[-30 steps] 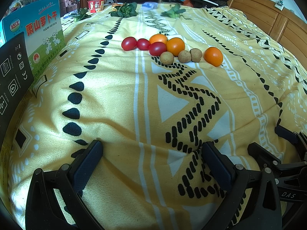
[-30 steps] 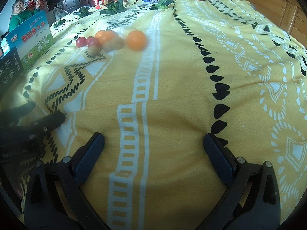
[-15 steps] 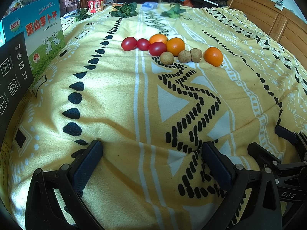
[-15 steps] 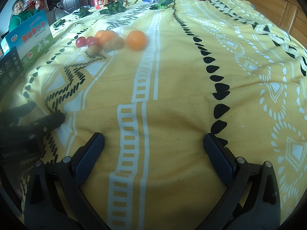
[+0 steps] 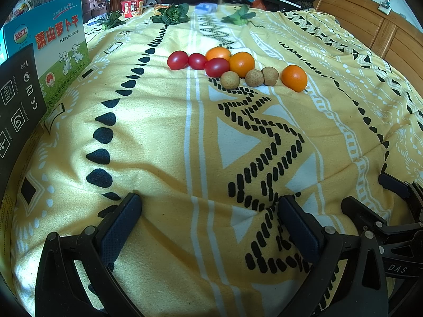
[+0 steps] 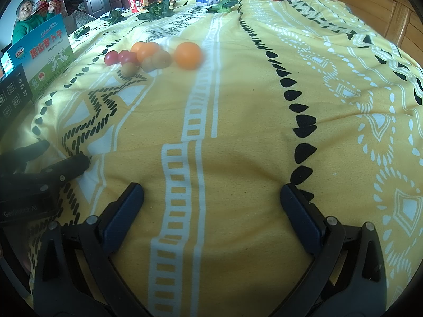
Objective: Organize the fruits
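Note:
A cluster of fruit lies on the yellow patterned blanket [image 5: 158, 137], far ahead of both grippers. It holds three red tomatoes [image 5: 177, 60], three oranges [image 5: 294, 78] and three small brown round fruits [image 5: 230, 80]. The cluster also shows in the right wrist view, with the rightmost orange [image 6: 188, 55] a little apart. My left gripper [image 5: 208, 211] is open and empty, low over the blanket. My right gripper [image 6: 211, 198] is open and empty too. Each gripper shows at the edge of the other's view.
A blue and green printed box [image 5: 55, 45] and a black box [image 5: 15, 105] stand along the left edge. Leafy greens [image 5: 171, 13] and a red cup [image 5: 131, 7] lie at the far end. A wooden headboard [image 5: 383, 34] runs along the right.

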The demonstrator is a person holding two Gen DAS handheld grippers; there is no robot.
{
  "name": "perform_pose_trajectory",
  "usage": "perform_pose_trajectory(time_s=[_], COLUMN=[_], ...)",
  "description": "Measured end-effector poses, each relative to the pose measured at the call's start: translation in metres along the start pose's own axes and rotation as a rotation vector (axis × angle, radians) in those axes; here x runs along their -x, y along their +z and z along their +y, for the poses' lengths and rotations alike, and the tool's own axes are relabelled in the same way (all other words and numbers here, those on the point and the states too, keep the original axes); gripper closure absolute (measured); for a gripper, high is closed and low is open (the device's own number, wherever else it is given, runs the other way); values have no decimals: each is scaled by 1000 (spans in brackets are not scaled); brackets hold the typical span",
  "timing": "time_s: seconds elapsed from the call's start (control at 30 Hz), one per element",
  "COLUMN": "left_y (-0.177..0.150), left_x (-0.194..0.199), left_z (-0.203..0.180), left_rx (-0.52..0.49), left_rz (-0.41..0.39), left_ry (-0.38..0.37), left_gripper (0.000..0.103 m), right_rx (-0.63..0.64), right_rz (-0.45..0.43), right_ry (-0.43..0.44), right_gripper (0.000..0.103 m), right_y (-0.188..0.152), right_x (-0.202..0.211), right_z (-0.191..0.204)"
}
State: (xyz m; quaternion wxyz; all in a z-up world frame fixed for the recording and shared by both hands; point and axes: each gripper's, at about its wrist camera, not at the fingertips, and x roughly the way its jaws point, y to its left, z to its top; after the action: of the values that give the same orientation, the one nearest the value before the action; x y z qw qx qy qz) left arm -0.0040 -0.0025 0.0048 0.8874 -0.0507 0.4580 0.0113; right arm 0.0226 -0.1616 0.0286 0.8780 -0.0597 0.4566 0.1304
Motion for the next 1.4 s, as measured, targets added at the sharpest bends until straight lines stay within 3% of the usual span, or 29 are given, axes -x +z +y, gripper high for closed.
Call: perform_pose_trajectory(time_s=[1.4], left_y=[1], left_x=[-7], left_z=[0], left_rx=[4], left_rz=[1], left_ry=[-6], left_gripper=[0], right_rx=[0], right_rz=[0], right_ry=[0], right_gripper=[0], right_y=[0], right_x=[0], right_z=[0])
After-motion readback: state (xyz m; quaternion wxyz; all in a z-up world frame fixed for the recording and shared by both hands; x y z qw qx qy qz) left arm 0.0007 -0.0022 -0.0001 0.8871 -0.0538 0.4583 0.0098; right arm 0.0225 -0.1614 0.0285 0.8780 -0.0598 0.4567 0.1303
